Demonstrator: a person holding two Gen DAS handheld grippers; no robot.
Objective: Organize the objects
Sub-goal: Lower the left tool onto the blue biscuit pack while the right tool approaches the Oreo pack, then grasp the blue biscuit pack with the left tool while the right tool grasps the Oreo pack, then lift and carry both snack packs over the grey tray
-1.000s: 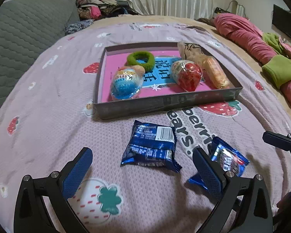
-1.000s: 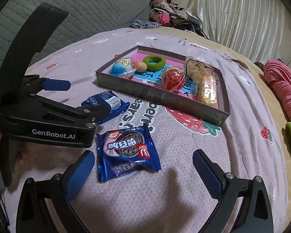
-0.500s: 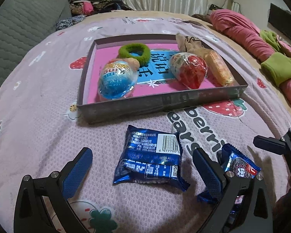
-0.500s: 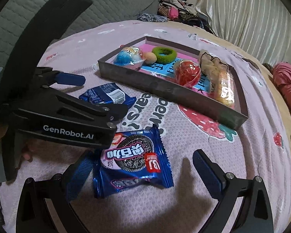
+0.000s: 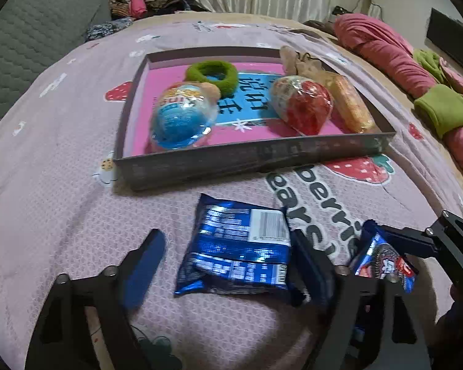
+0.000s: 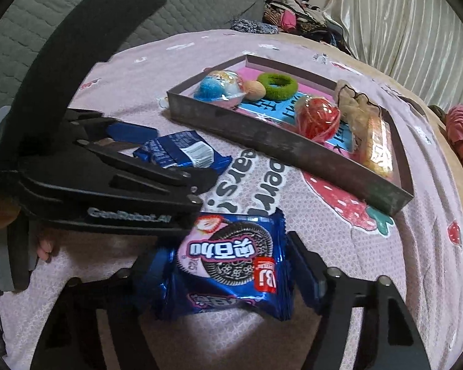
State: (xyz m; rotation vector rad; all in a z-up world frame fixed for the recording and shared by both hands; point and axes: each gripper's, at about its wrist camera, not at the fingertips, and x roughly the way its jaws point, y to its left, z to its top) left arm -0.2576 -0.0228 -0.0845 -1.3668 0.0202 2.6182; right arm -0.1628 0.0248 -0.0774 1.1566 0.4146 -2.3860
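Observation:
A blue cookie packet, barcode side up, lies on the pink bedspread between the fingers of my left gripper; the right pad touches its edge and the left pad stands apart. It also shows in the right wrist view. A second blue cookie packet, picture side up, sits between the fingers of my right gripper, both pads against its sides. It also shows in the left wrist view. The grey tray stands just beyond.
The tray holds a blue toy egg, a red toy egg, a green hair tie, a wrapped bun and a beige pouch. Pink blankets lie at right, a grey headboard at left.
Both grippers moved forward and down onto their packets. Both pairs of jaws narrowed; the right now touches both sides of its packet, the left touches one edge.

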